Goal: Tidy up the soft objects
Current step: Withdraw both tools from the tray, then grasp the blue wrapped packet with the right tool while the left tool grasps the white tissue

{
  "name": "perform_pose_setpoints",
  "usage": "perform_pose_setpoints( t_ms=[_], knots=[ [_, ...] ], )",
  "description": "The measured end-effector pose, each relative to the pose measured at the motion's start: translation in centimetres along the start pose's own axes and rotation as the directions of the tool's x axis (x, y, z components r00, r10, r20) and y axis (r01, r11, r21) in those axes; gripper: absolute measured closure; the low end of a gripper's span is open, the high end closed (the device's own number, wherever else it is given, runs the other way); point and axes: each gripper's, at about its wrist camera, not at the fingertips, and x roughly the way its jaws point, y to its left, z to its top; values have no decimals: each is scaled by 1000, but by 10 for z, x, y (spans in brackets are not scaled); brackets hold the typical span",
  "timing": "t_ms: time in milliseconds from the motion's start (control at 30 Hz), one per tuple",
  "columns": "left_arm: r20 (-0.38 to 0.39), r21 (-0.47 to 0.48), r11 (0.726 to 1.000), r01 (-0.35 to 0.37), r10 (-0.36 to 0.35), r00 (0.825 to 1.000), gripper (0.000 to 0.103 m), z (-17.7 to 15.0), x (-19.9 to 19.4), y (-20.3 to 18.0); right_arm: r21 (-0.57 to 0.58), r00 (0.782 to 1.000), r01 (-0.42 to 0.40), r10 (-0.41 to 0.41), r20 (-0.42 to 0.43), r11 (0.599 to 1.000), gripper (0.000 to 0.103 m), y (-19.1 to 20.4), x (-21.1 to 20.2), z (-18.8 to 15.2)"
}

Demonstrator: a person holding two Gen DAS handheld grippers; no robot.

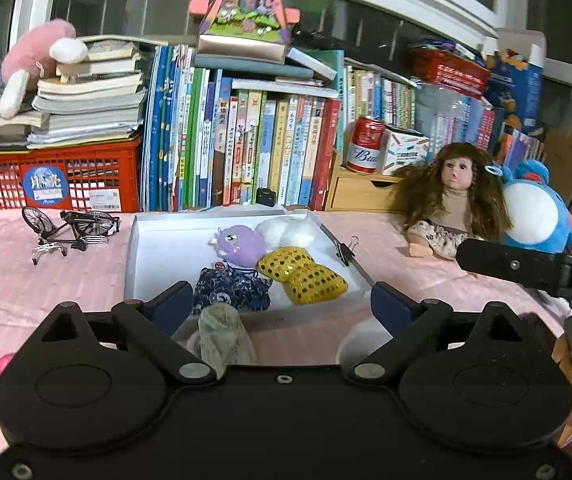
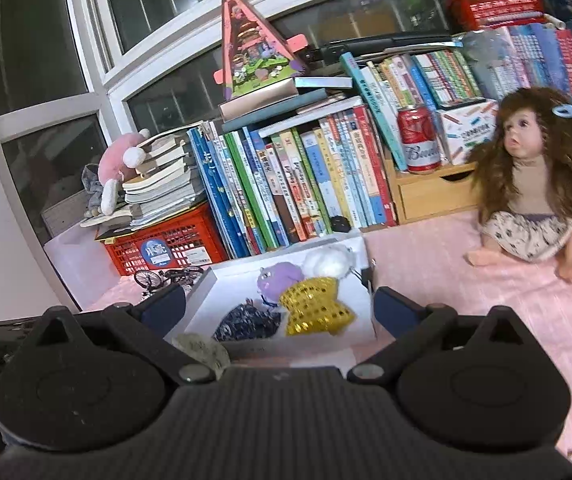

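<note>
Pink tablecloth (image 1: 46, 280) bare beside white tray (image 1: 138, 256); both claws (image 1: 282, 300) (image 2: 282, 312) apart, empty.

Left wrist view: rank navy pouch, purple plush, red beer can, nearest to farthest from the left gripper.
1. Navy pouch, at the tray's near edge, just past the left gripper.
2. Purple plush, mid-tray behind it.
3. Red beer can, on the wooden drawer box at back right.

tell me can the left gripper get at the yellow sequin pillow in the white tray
Probably yes. The left gripper is open and empty, and the yellow sequin pillow lies uncovered in the white tray just ahead of it, beside the blue patterned pouch.
</note>
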Motion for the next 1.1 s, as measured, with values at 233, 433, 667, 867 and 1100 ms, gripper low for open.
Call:
perform_pose_setpoints(
  t_ms=[233, 433, 667, 867, 1100],
  knots=[
    [54, 33, 999, -19, 18, 998, 7, -45, -24, -12, -16, 997, 60, -59, 46, 998, 0, -6, -21, -41],
    [67, 34, 999, -35, 33, 997, 7, -88, -31, -20, -28, 988, 139, -136, 67, 990, 0, -8, -34, -80],
    [67, 48, 995, -90, 87, 994, 7, -124, -20, -29, -110, 968, 248, -241, 77, 963, 0, -3, -41, -117],
    [33, 22, 993, -119, 119, 992, 7, -134, -1, -27, -161, 947, 320, -309, 90, 934, 0, 1, -43, -140],
    [29, 44, 987, -154, 153, 988, 12, -135, 17, -28, -180, 934, 356, -345, 88, 917, 0, -1, -43, -154]
  ],
)
